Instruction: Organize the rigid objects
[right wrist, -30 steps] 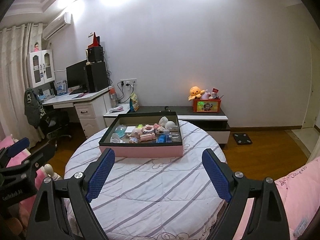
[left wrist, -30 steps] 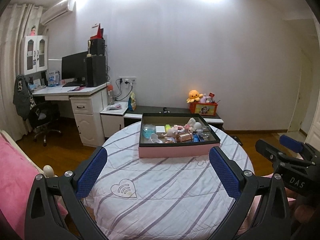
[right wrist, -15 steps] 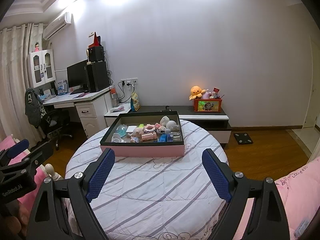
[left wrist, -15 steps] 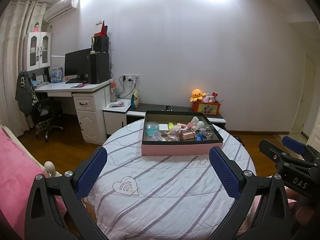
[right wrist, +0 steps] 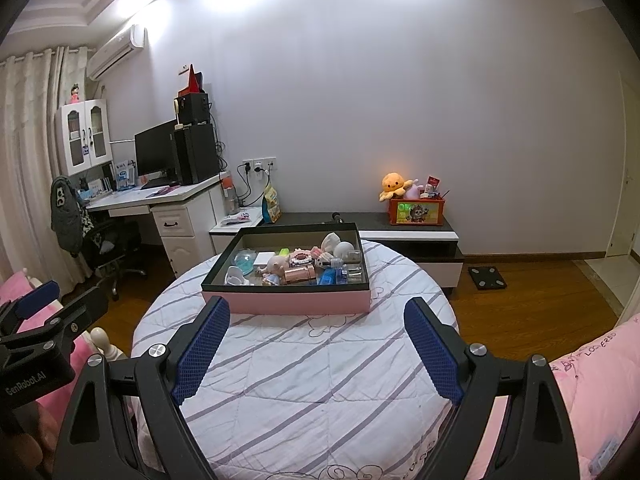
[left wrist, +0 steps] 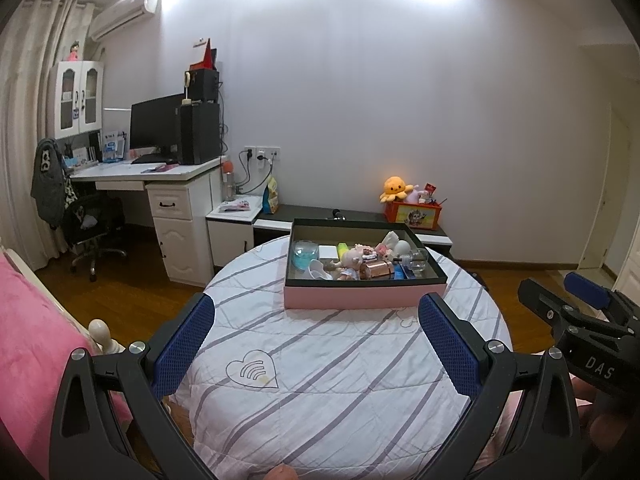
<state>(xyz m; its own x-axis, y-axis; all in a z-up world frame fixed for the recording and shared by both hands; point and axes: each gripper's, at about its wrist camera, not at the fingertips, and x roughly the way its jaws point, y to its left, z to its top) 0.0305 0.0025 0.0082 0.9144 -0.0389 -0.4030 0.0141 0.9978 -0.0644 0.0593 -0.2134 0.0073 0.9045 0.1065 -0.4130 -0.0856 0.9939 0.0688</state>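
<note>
The left hand-held gripper (left wrist: 316,344) and the right hand-held gripper (right wrist: 318,350) both stand released, jaws spread wide with nothing between them, held above the near part of the round surface (left wrist: 340,392), which is covered in a striped quilted cloth. The rigid objects (left wrist: 360,260) lie together in a loose heap inside a shallow pink-sided box (left wrist: 364,298) with a dark rim, set at the far side of the surface. Identifiable among them: a blue-tinted clear dome (left wrist: 305,253), a small doll (left wrist: 350,262), a copper-coloured cylinder (left wrist: 376,269), a white block (left wrist: 329,251) and clear bottles (left wrist: 416,260). Progress assessment: no object lies loose on the cloth, so the scene fits either objects gathered into the box or a jumble awaiting sorting; the views do not settle which. Within the box the items overlap and touch, so any single grasp risks disturbing neighbours. Surroundings: a white desk (left wrist: 160,178) with a monitor (left wrist: 154,128), an office chair (left wrist: 94,224), a low cabinet (right wrist: 408,236) carrying an orange toy box (right wrist: 416,211), and pink bedding (right wrist: 592,392) on both sides. Nothing blocks the path from either hand-held gripper to the box.
</note>
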